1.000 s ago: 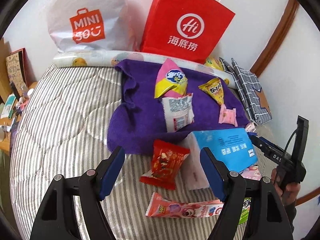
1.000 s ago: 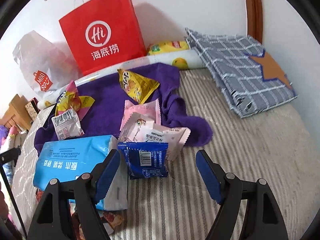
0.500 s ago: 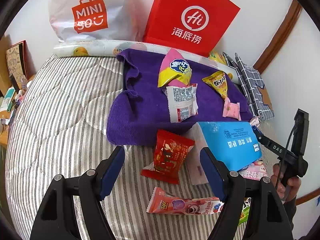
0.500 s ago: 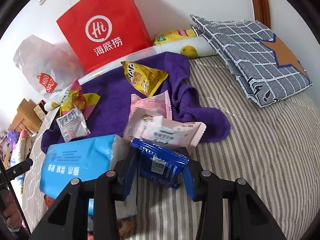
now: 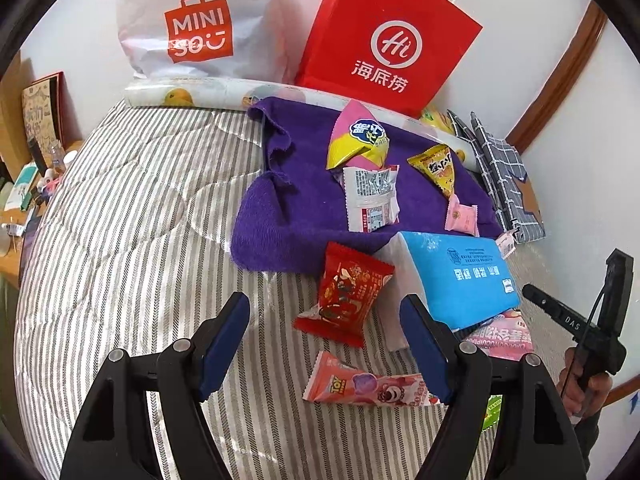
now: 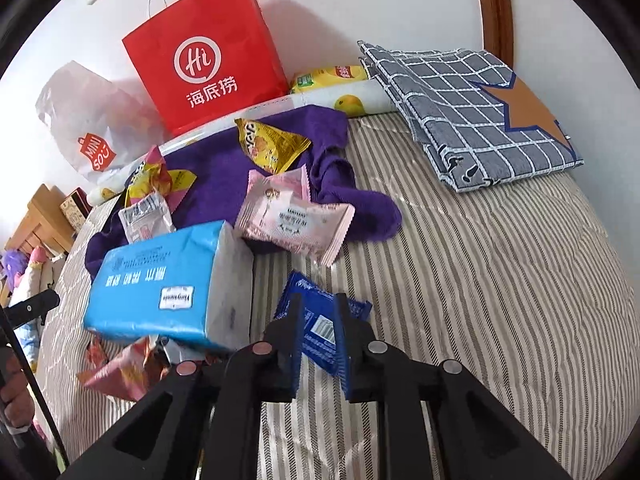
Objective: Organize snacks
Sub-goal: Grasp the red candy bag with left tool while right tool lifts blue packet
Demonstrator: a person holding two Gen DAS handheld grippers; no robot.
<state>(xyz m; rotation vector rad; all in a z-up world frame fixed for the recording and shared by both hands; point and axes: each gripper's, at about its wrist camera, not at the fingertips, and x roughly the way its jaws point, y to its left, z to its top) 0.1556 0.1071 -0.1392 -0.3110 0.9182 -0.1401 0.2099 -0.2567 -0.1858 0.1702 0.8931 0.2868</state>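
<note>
My right gripper (image 6: 318,312) is shut on a dark blue snack packet (image 6: 320,322) and holds it just above the striped bed. My left gripper (image 5: 326,312) is open and empty, with a red snack packet (image 5: 346,294) lying between its fingers' far ends. A pink Toy Story snack stick (image 5: 368,386) lies near its right finger. A purple towel (image 5: 308,208) carries a yellow-pink bag (image 5: 360,140), a white sachet (image 5: 372,196), a yellow chip bag (image 5: 438,168) and a small pink packet (image 5: 462,216). Pink packets (image 6: 296,216) lie at the towel's edge in the right wrist view.
A blue tissue pack (image 5: 456,280) lies right of the red packet and also shows in the right wrist view (image 6: 160,276). A red paper bag (image 5: 384,40) and a white Miniso bag (image 5: 196,24) stand against the wall. A folded checked cloth (image 6: 472,108) lies at the back right.
My right gripper closed on the dark blue packet and drew it back from the pink packets. My left gripper stayed open and tilted slightly.
</note>
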